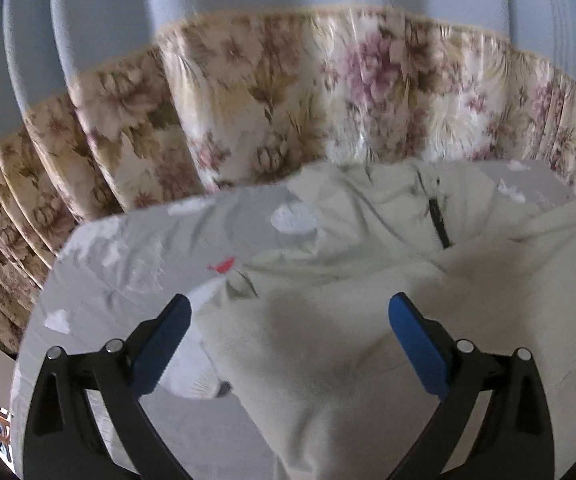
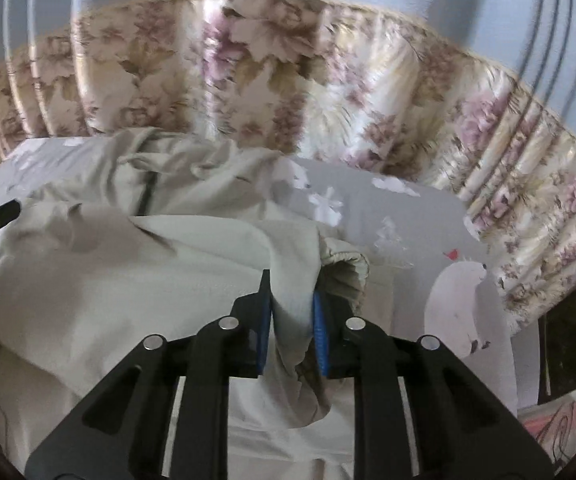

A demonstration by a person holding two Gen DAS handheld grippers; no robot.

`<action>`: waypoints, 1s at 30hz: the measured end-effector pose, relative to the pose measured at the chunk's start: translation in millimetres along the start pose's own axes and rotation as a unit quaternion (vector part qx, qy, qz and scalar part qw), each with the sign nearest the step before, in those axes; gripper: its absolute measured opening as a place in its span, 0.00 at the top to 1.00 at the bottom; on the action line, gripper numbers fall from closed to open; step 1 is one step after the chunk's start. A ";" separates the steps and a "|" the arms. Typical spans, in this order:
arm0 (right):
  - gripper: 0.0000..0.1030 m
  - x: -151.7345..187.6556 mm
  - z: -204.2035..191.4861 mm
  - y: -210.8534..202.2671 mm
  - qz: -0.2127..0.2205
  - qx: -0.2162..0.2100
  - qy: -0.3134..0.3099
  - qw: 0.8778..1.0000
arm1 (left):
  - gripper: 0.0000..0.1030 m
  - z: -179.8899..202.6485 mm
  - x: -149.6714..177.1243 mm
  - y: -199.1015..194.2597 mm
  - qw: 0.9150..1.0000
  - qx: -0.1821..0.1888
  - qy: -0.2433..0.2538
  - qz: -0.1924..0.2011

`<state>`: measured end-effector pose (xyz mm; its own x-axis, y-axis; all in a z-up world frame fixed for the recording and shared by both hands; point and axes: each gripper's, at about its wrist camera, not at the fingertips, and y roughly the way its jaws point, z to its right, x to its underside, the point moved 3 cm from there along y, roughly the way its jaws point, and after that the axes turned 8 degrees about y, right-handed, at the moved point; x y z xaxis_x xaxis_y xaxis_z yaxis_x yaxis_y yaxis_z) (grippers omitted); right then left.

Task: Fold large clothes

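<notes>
— Where does the garment lie?

— The cream jacket (image 1: 348,340) is spread in a rumpled heap on a grey bedsheet (image 1: 128,256) printed with white shapes, its dark zipper (image 1: 438,220) showing toward the far side, near the flowered curtain (image 1: 248,100).

— And the left tongs (image 1: 290,320)?

— They stand wide apart above the pale fabric, with nothing pressed between the blue pads (image 1: 164,344).

— The right tongs (image 2: 291,320)?

— They are clamped on a bunched fold of the jacket (image 2: 128,280), just beside its gathered elastic cuff (image 2: 346,268). The cloth fills the narrow gap between the pads and hangs below them.

— Is the other tool visible there?

— Yes, at the left edge of the right wrist view.
</notes>
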<state>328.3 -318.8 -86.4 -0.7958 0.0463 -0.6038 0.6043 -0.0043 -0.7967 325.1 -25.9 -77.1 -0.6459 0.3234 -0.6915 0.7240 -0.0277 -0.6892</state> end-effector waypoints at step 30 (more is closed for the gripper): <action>0.19 -166.7 -31.1 201.2 -0.157 -0.070 0.082 0.982 | 0.04 -43.6 -136.4 188.1 0.992 0.004 -0.008 -0.127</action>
<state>583.8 -296.3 -145.3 -0.9334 0.1839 -0.3082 0.3393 0.1721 -0.9248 560.0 -33.9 -103.0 -0.8110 0.3063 -0.4984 0.5353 0.0448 -0.8435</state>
